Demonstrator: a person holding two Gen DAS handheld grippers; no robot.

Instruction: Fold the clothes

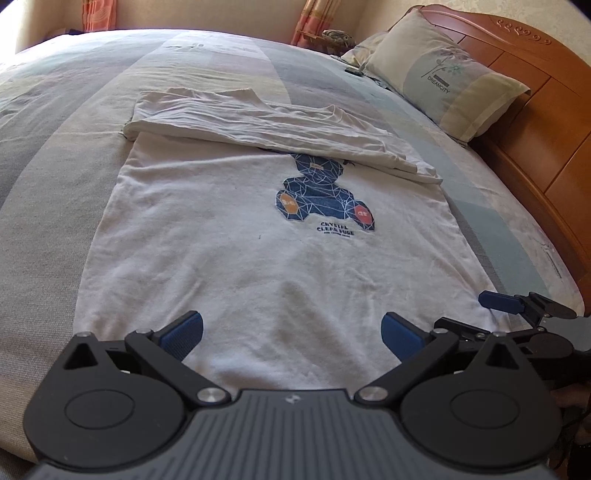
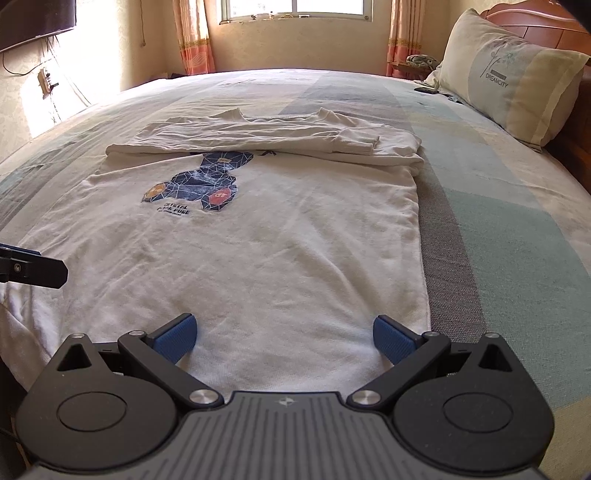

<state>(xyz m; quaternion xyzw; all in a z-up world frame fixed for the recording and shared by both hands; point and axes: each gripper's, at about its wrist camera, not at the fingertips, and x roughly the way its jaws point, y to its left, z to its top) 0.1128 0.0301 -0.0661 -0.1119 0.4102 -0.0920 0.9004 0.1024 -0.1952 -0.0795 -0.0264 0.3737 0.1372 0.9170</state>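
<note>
Two grippers in view, both ours, both at the near hem of a white sweatshirt [image 1: 229, 229] spread face-up on the bed [image 1: 55, 155]. Left gripper [image 1: 291, 334]: jaws spread wide, blue pads [image 1: 184, 332] apart, nothing between them but flat cloth below. Right gripper [image 2: 282, 338]: same, jaws wide, pads [image 2: 391, 341] released, holding nothing. We cannot tell whether either set of pads touches the fabric or just hovers over it.

Sweatshirt lies lengthwise away from us, hem nearest, collar at the far end. Both long sleeves are folded across the chest, stacked in a band over the upper body; one ribbed cuff [image 2: 364, 144] shows at the right of that band in the right wrist view. The printed bear graphic [image 1: 321, 192], dark blue geometric with orange and red patches and small text under it, has its top partly covered by the folded sleeves. Lower body of the garment is flat with light wrinkles.

From the left wrist view we see the right gripper at the right edge, by the garment's near right corner. From the right wrist view the left gripper's finger [image 2: 37, 271] pokes in at the left edge, over the near left part of the cloth.

Pillow [image 2: 513, 77] leans on the wooden headboard [image 1: 546, 122] at right, well apart from the sweatshirt. Window [image 2: 295, 7] and orange curtains [image 2: 194, 40] on the far wall.
</note>
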